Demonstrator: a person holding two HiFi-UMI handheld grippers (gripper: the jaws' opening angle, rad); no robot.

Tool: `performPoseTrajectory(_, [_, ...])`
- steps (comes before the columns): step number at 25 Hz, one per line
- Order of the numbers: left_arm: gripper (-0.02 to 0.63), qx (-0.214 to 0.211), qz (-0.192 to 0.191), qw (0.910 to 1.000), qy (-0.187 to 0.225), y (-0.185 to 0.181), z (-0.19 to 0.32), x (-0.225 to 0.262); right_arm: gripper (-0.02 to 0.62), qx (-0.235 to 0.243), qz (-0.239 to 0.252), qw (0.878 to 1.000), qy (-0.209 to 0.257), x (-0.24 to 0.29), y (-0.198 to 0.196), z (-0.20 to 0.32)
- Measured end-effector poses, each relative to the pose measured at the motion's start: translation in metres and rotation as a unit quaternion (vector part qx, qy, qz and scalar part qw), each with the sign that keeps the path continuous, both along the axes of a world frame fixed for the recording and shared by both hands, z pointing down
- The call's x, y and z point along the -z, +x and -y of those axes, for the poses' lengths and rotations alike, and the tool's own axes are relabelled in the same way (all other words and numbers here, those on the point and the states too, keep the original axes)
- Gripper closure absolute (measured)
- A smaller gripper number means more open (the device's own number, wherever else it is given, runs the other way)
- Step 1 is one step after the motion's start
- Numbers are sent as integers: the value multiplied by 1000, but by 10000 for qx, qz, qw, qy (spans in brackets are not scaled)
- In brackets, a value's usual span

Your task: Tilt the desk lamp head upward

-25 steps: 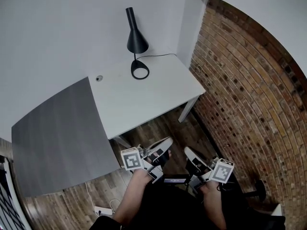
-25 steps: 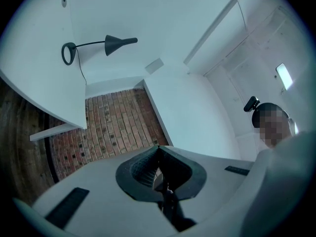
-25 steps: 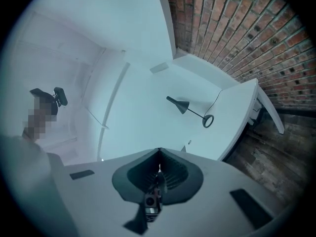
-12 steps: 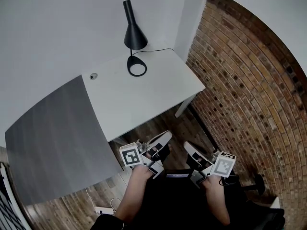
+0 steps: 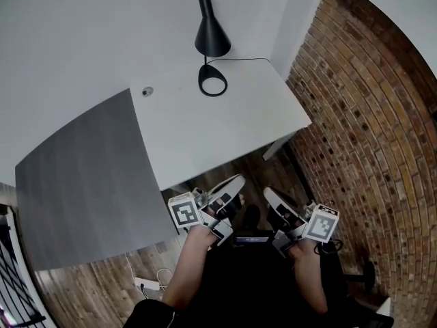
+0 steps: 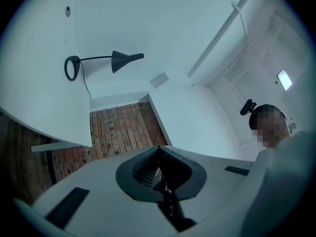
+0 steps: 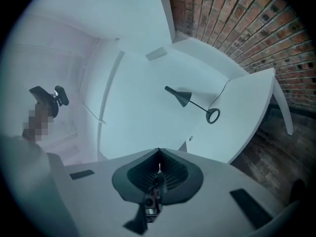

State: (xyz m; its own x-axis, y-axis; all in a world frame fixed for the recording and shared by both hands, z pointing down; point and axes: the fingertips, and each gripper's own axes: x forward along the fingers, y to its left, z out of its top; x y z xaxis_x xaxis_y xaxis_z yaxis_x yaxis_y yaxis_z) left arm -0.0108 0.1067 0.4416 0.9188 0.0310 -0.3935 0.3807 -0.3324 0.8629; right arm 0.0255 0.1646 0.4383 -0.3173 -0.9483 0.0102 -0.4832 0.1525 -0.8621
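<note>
One black cone-shaded desk lamp (image 5: 211, 41)

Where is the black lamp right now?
In the head view, the black desk lamp stands at the far back edge of the white desk, towards its right corner near the brick wall.

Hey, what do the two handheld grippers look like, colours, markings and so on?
They match. The left gripper and right gripper have pale grey tapering jaws lined with dark ribbed pads. The left marker cube and right marker cube are white with black square patterns. The forearms look uncovered, and the clothing below them is dark.
</note>
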Motion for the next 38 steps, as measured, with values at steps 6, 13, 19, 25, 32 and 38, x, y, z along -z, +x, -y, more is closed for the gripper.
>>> performPoseTrajectory(6, [595,114,273,9995,72,34,19,2,581,145,212,9995,169,1,40,26])
performPoseTrajectory(13, [595,221,551,9978,289,92,35,6,581,253,425,9984,283,2,98,51])
performPoseTrajectory(19, [595,409,737,9959,313,126,46,5,581,506,597,9964,340,2,128,66])
performPoseTrajectory(25, [595,639,811,9943,260,146,50,4,581,738,693,9940,401,2,152,71])
performPoseTrajectory(32, [595,863,937,9910,415,159,46,4,581,883,800,9919,438,-5,176,68])
performPoseTrajectory(38, [595,1012,969,9896,314,155,54,0,581,1048,860,9899,416,-9,172,76])
